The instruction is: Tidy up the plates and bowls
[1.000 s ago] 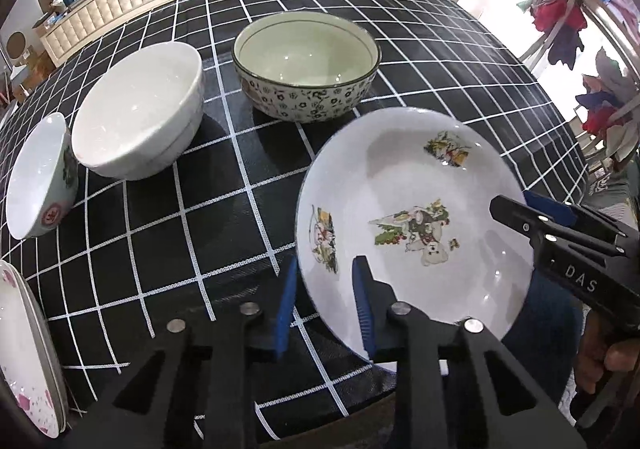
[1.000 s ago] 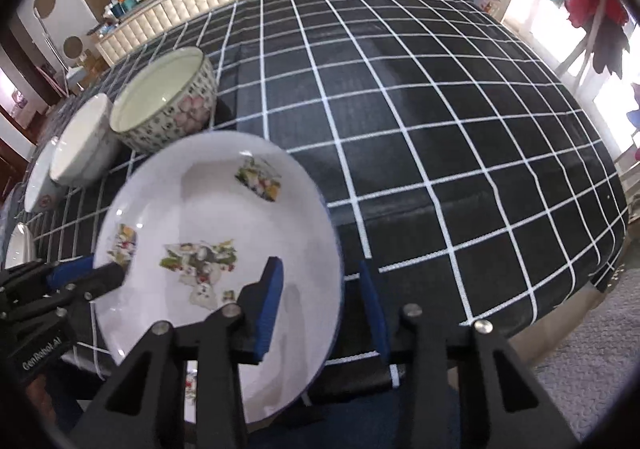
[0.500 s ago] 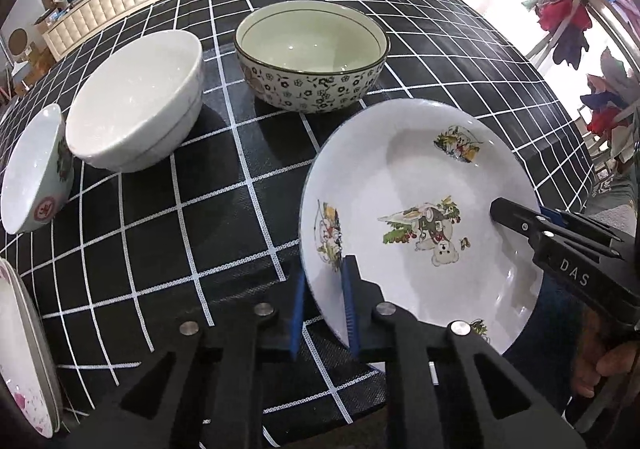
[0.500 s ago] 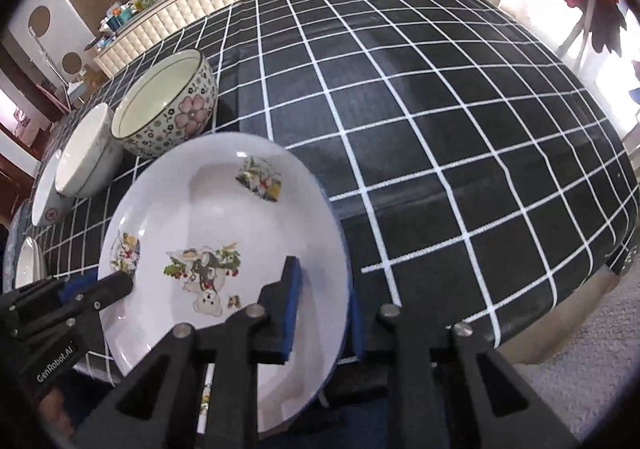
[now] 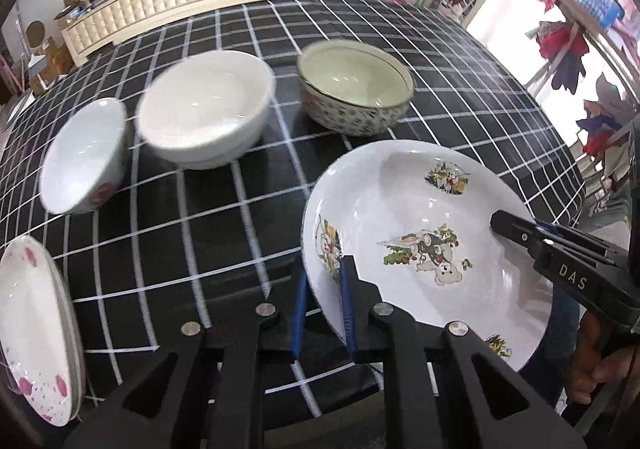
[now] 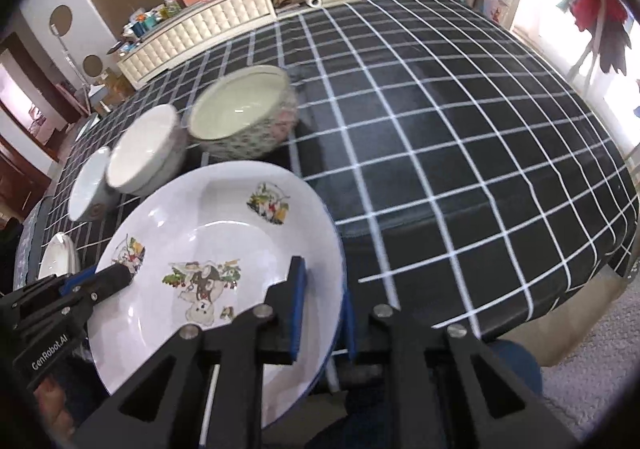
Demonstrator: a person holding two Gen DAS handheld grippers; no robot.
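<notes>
A white plate with cartoon decals (image 5: 416, 217) is held off the table by both grippers; it also shows in the right wrist view (image 6: 216, 233). My left gripper (image 5: 323, 309) is shut on its left rim. My right gripper (image 6: 320, 313) is shut on its right rim. Behind it on the black checked tablecloth stand a patterned bowl (image 5: 356, 89), a plain white bowl (image 5: 204, 109) and a small white bowl (image 5: 84, 157). A stack of pink-flowered plates (image 5: 36, 337) lies at the near left.
The table's near edge (image 6: 520, 313) runs just under the plate. A white cabinet with clutter (image 5: 160, 5) stands beyond the table. The tablecloth (image 6: 460, 137) stretches to the right of the bowls.
Both grippers have closed on the plate's rims and lifted it up and back from the table. The bowls now look farther away.
</notes>
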